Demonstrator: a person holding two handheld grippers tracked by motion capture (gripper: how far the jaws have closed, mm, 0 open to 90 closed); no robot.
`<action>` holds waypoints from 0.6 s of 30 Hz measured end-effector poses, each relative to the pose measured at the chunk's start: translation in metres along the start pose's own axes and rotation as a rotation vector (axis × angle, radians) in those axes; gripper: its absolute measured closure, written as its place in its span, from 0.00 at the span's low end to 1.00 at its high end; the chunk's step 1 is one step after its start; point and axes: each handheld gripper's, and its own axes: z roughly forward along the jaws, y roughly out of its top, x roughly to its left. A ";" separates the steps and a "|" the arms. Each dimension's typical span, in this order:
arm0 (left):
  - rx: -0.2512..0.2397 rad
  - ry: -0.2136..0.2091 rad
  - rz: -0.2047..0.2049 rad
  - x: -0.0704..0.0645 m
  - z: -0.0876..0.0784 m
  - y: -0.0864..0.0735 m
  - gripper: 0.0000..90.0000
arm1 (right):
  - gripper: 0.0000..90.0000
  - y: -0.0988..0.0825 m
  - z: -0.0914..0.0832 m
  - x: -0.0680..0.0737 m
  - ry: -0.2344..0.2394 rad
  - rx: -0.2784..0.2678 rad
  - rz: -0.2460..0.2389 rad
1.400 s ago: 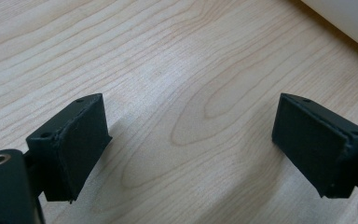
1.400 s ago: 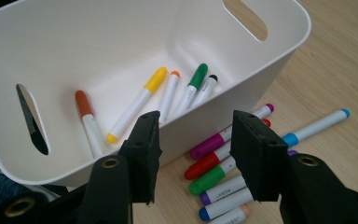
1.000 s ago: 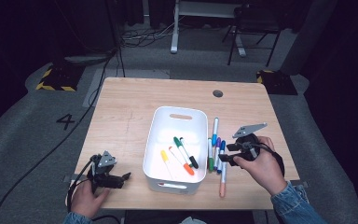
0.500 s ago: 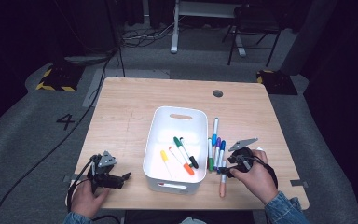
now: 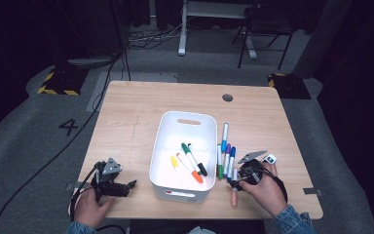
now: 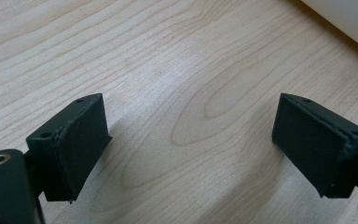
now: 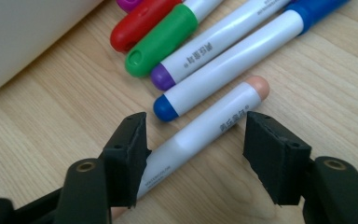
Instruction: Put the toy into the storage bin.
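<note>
Between the jaws of my right gripper (image 7: 193,149) a white marker with a peach cap (image 7: 214,126) lies slantwise on the wood. The left jaw is at its barrel, the right jaw stands clear, so the gripper is open. In the high view this gripper (image 5: 236,184) is low at the near end of a row of markers (image 5: 227,156), with the peach marker (image 5: 233,197) under it. Blue (image 7: 242,51), purple (image 7: 209,46), green (image 7: 161,42) and red (image 7: 140,21) markers lie just beyond. My left gripper (image 5: 126,186) rests open on bare wood (image 6: 191,144).
A white bin (image 5: 161,141) stands mid-table and holds several markers (image 5: 191,157); its wall (image 7: 23,32) is close on the left in the right gripper view. A light blue marker (image 5: 224,136) lies farther back. The table's front edge (image 5: 199,214) is near both hands.
My right gripper has come down and toward the near end of the marker row, over the peach marker. The left gripper has stayed where it was.
</note>
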 end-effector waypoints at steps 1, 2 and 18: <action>0.000 0.000 0.000 0.000 0.000 0.000 0.12 | 0.48 -0.001 0.000 -0.001 -0.003 0.004 0.001; 0.000 0.000 -0.001 0.000 0.000 0.000 0.12 | 0.50 -0.002 -0.001 -0.002 -0.005 0.005 0.001; 0.001 -0.001 -0.003 0.000 0.000 0.000 0.12 | 0.85 -0.014 -0.012 -0.018 -0.091 0.050 0.065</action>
